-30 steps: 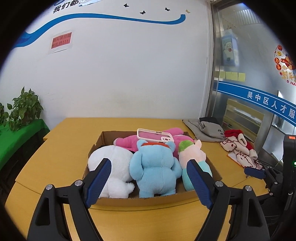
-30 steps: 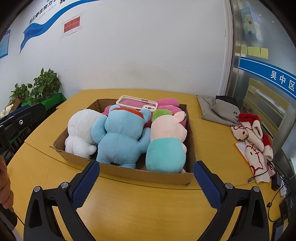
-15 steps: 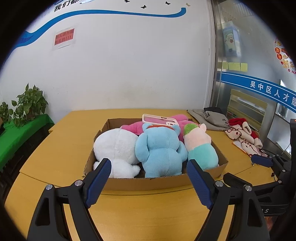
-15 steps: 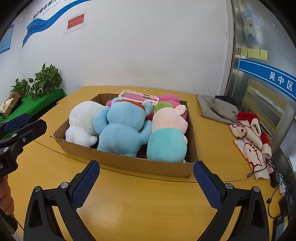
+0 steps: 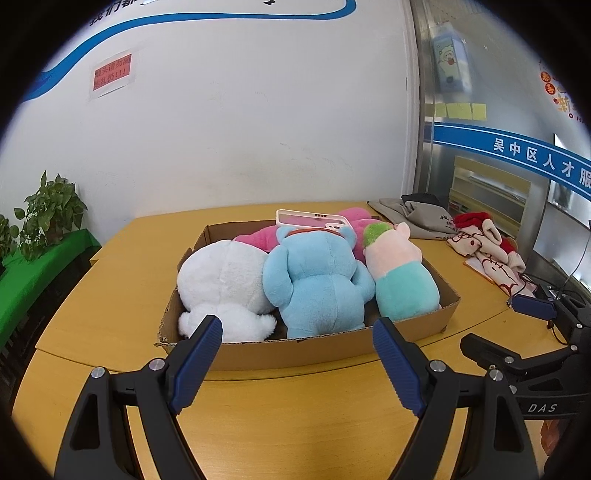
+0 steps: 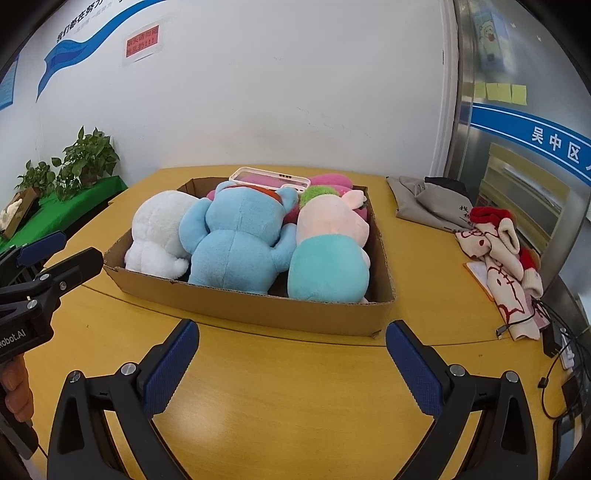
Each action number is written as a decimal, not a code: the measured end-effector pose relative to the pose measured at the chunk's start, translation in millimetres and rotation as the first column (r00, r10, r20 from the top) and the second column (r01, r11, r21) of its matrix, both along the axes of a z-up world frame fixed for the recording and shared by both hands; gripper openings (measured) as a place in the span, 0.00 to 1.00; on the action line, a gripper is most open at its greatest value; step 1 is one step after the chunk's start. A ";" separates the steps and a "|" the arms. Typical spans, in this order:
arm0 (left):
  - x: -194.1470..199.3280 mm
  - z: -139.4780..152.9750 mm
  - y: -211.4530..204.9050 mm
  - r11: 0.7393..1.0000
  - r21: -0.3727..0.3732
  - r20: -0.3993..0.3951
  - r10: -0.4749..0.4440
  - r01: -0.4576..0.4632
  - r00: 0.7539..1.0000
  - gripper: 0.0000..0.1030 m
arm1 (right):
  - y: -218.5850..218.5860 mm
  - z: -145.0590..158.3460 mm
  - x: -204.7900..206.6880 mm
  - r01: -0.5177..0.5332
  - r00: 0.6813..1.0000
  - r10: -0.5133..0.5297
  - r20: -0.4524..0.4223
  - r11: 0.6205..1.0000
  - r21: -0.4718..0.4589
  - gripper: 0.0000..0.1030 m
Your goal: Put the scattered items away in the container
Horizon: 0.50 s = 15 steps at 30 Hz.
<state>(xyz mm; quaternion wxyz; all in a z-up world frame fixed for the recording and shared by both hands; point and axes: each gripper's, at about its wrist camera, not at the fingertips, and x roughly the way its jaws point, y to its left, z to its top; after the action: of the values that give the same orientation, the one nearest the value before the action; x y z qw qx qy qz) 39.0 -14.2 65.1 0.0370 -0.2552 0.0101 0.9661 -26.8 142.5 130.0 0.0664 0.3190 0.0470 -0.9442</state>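
Both claws lower since before, empty, wide; cardboard box (image 6: 258, 306) unmoved.

A white wall (image 5: 236, 122) with a blue stripe (image 6: 92, 33) stands ahead; potted plants (image 6: 88, 158) on the left, glass door (image 5: 498, 155) on the right.

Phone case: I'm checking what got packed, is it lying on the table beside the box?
No, the phone case rests on top of the plush toys at the far end of the box.
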 end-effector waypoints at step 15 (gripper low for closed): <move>1.5 -9.4 1.7 1.000 -0.001 0.020 0.003 -0.003 1.000 0.81 | 3.6 -2.8 2.2 -0.006 1.000 0.005 0.007 1.000 0.018 1.00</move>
<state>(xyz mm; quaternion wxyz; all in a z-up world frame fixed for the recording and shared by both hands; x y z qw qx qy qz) 40.5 -12.5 55.6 0.0353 -0.2647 0.0098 0.9636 -24.6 146.1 127.2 0.0664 0.3227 0.0559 -0.9425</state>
